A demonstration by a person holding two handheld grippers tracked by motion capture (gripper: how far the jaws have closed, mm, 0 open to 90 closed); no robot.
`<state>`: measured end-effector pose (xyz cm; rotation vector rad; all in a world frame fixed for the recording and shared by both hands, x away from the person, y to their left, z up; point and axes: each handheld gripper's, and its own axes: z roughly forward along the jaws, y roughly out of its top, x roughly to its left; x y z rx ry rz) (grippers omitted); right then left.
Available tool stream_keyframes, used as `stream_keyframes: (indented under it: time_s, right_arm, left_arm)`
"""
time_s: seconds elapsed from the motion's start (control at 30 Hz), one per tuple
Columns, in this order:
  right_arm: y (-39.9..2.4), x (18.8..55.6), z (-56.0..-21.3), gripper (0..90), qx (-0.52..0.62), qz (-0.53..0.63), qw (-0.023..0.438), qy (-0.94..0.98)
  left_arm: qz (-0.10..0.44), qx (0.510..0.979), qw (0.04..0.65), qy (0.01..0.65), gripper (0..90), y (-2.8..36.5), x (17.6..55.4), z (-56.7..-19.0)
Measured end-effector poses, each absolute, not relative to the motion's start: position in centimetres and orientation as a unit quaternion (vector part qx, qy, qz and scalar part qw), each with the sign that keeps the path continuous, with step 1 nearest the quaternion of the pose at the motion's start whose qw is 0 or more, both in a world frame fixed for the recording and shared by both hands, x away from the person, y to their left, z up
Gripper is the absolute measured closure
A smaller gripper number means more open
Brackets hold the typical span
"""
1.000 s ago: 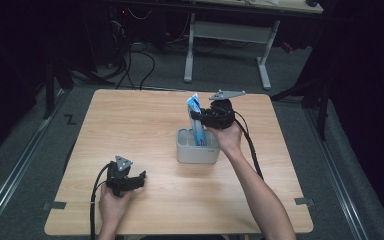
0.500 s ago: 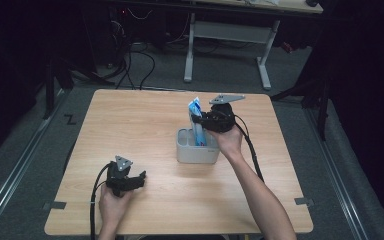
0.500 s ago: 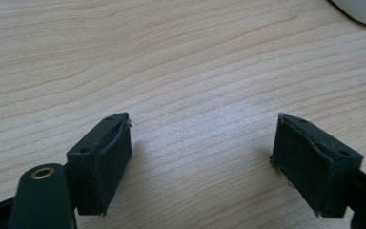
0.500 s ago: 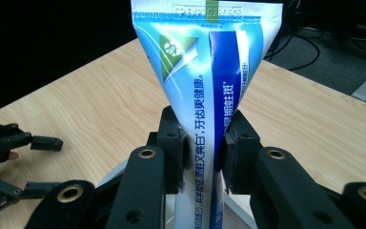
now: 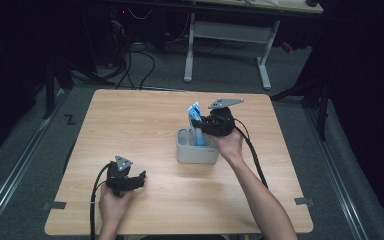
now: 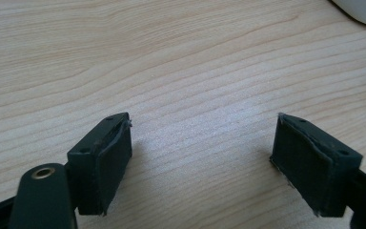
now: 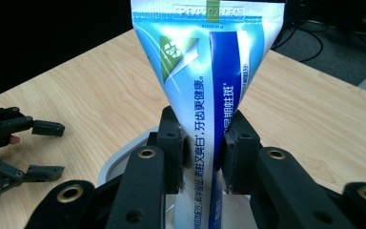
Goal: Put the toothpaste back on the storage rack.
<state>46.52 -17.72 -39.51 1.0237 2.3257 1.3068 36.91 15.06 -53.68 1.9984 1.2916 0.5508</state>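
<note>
The light wooden table (image 5: 145, 125) spreads out on all sides beneath both tools, its grain running crosswise. Beyond its far edge, well past the raised tool, a white-legged desk frame (image 5: 227, 47) stands on the grey floor (image 5: 30, 150), with black cables (image 5: 137, 67) trailing to its left. Grey tape patches (image 5: 54, 205) mark the table's near corners.

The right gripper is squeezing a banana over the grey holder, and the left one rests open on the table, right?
Not a banana. The right gripper view shows the right gripper squeezing a blue toothpaste tube over the grey holder. The left gripper does rest open on the table.
</note>
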Motion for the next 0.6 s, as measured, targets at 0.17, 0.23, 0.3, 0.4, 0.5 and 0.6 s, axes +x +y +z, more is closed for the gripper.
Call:
stream_keyframes:
  time_s: [0.17, 0.23, 0.3, 0.4, 0.5, 0.6]
  right_arm:
    - [-17.8, 46.3, -40.3, 72.7, 0.36, 0.447, 0.133, 0.808]
    - [-18.0, 46.3, -40.5, 72.7, 0.36, 0.444, 0.13, 0.81]
    - [-18.1, 46.2, -40.8, 72.7, 0.361, 0.441, 0.131, 0.811]
    - [-18.1, 46.1, -41.0, 72.6, 0.362, 0.44, 0.132, 0.811]
    - [-18.2, 45.9, -41.4, 72.5, 0.363, 0.441, 0.131, 0.81]
    - [-18.3, 45.9, -41.5, 72.3, 0.366, 0.442, 0.129, 0.809]
  left_arm:
    - [0.212, 0.768, 0.343, 0.498, 21.5, 15.1, 36.9, -53.7]
    - [0.212, 0.768, 0.342, 0.498, 21.6, 15.1, 36.9, -53.7]
    - [0.212, 0.769, 0.341, 0.498, 21.8, 15.1, 36.9, -53.7]
    - [0.212, 0.769, 0.341, 0.498, 21.7, 15.1, 37.0, -53.7]
    - [0.212, 0.769, 0.34, 0.498, 21.8, 15.1, 37.0, -53.7]
    - [0.212, 0.768, 0.34, 0.499, 21.8, 15.1, 37.0, -53.7]
